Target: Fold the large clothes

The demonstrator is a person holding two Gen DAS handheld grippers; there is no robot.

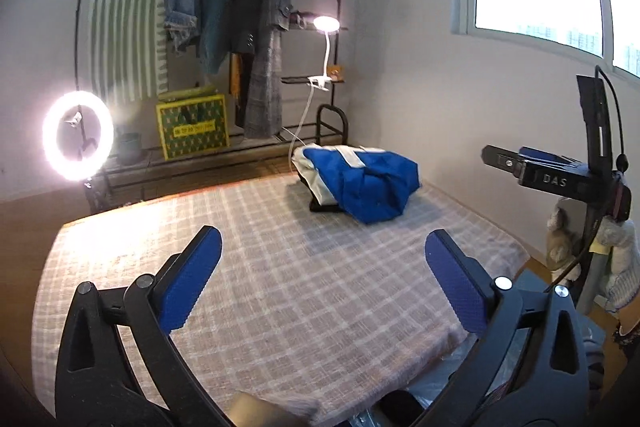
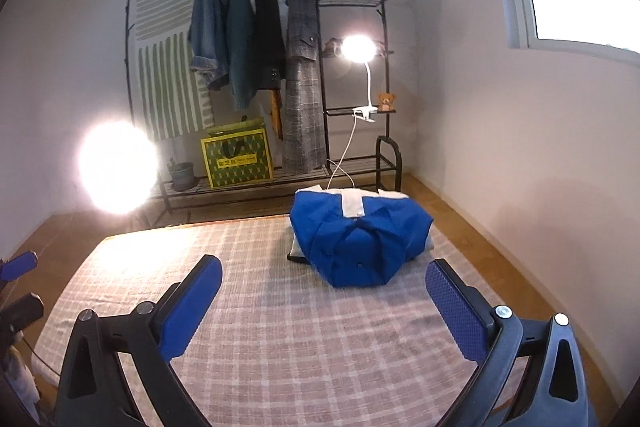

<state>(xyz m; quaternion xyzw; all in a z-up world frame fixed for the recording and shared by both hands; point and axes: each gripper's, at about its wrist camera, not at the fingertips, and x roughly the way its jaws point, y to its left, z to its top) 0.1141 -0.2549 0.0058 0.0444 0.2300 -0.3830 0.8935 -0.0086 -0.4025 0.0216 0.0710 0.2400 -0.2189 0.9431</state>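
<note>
Two black handheld grippers with blue textured pads hover above a pink-and-white checked cloth point(image 2: 280, 327) spread over a table, both tilted slightly downward. The left gripper point(image 1: 323, 247) has its fingers spread wide with nothing between them; the right gripper point(image 2: 324, 273) is likewise splayed wide and empty. In the left wrist view, the right gripper appears side-on at the right edge, a black cable trailing from it.

The task's garment, a crumpled blue jacket with white panels point(image 2: 360, 243), sits bundled at the far end of the table, to the right of centre, well apart from both sets of fingers. It rests on something dark and flat that is mostly hidden beneath it. The hands holding the grippers are out of frame.

The checked cloth between the grippers and the jacket lies bare, and its left half is open right to the edge. Beyond the far edge stand a black metal clothes rack point(image 2: 256, 67) hung with coats, a glowing ring light point(image 1: 78, 135) and a white clip-on lamp point(image 2: 358, 49), both glaring.
</note>
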